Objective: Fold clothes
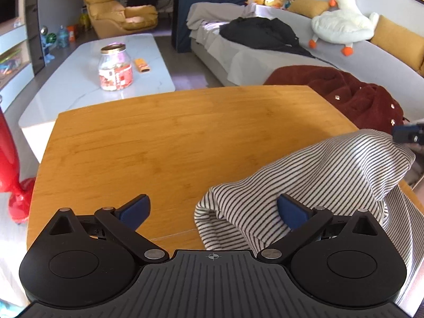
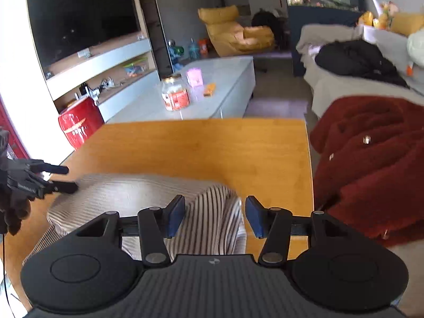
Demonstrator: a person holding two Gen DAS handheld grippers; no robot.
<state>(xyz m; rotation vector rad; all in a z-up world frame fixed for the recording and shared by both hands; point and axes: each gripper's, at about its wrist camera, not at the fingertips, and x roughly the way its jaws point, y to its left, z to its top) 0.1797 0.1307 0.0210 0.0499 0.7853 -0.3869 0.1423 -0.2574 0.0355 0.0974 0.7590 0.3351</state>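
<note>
A black-and-white striped garment (image 1: pixel 312 182) lies bunched at the near right of the wooden table (image 1: pixel 159 143). My left gripper (image 1: pixel 212 212) is open wide, its right blue pad against the garment's near fold, nothing held. In the right wrist view the striped garment (image 2: pixel 148 198) lies at the near left of the table (image 2: pixel 212 148). My right gripper (image 2: pixel 215 217) is open over the garment's right edge, not closed on it. The left gripper's fingers (image 2: pixel 57 179) show at the garment's far left corner. The right gripper's tip (image 1: pixel 406 132) shows at the garment's far right.
A dark red fleece coat (image 1: pixel 352 98) lies on the grey sofa (image 1: pixel 384 61) just right of the table; it also shows in the right wrist view (image 2: pixel 371 164). A white coffee table (image 1: pixel 106 79) with a jar (image 1: pixel 115 67) stands beyond. A red object (image 1: pixel 13 180) stands at left.
</note>
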